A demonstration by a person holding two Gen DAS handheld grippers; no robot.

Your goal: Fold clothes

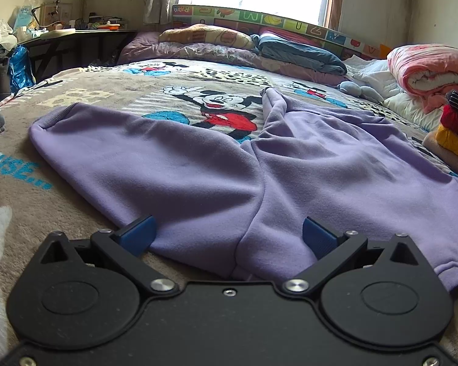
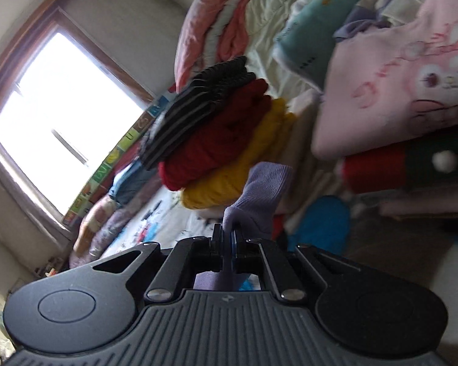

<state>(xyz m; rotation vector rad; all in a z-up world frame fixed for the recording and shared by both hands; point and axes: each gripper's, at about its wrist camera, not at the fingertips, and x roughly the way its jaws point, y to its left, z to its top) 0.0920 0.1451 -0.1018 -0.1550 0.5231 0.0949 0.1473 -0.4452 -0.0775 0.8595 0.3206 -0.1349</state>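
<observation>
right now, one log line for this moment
left gripper: open over purple fleece sweatshirt | right gripper: shut on ribbed purple cuff

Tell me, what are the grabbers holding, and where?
The right gripper pinches the purple sweatshirt by its ribbed cuff. The left gripper holds nothing.

bed blanket (image 1: 85, 100) – showing pale blue letters "OUSE..." at its left edge, start of the word cut off | alphabet-tile headboard panel (image 1: 290, 26) – showing single letters, "W" and "U" readable, others too small | same panel (image 2: 128, 140) in right wrist view – showing "U", rest blurring out
</observation>
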